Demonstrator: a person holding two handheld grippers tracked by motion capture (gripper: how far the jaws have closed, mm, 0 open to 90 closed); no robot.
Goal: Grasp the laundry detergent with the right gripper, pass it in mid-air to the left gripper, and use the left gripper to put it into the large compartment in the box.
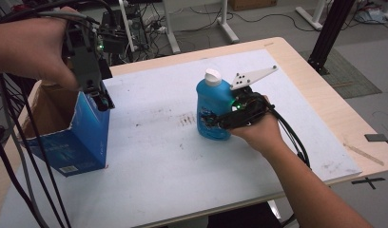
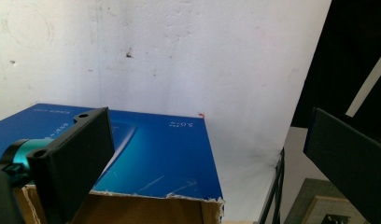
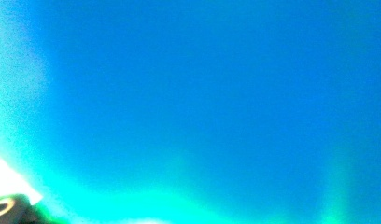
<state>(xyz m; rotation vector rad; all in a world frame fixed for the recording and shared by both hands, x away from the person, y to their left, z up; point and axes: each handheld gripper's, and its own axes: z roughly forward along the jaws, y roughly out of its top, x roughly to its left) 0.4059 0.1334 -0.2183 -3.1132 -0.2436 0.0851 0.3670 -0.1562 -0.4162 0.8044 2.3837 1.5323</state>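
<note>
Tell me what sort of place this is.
Probably a lab or workshop: loose cables on the floor, metal stand legs, and a work table under a scuffed white board.

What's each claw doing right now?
Left claw: open, at the rim of the blue box.
Right claw: closed on the blue bottle.

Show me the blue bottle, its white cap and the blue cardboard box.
Blue bottle [image 1: 212, 97], high view, upper front of its body.
White cap [image 1: 212, 77], high view, its top.
Blue cardboard box [image 1: 90, 137], high view, its blue side wall.
</note>
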